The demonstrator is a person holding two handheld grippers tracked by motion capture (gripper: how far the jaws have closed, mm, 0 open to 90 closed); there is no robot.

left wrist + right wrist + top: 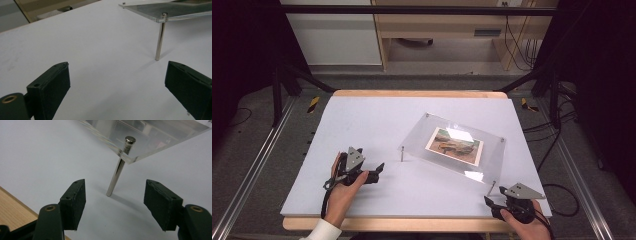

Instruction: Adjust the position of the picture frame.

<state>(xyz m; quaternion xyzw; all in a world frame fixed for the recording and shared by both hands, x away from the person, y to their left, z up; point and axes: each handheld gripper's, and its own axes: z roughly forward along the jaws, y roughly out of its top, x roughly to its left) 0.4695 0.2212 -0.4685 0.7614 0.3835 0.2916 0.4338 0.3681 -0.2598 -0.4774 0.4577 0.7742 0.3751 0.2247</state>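
— High view first: where does the thing sit, and what is it?

— It's a clear acrylic frame [452, 145] with a photo [455, 146] sandwiched in it, standing on thin metal legs on the white board [362, 125], right of the middle and turned at an angle. My left gripper [373, 172] rests on the board well to its left; my right gripper [488, 202] is down at its near right corner.

— How are your tongs?

— Both wide and holding nothing. In the left gripper view the jaws gape with only bare board between them, and the near left leg [160, 40] stands beyond and apart. In the right gripper view the jaws stand open on either side of the near right leg [117, 172], not touching it.

— How will it handle?

— Stiff and smooth, I'd judge, so slippery at the faces and easily scratched. The plate looks thick enough to carry some weight. The legs are slim and I suspect they screw in, though I can't be sure from here; pinching one could tilt the whole frame. I'd sooner take the plate by its edge near a corner, or a leg just under the plate.

— Anything in the way?

— Nothing else lies on the board. The wooden table edge [15, 202] is close behind my right gripper, which leaves little room to back off.
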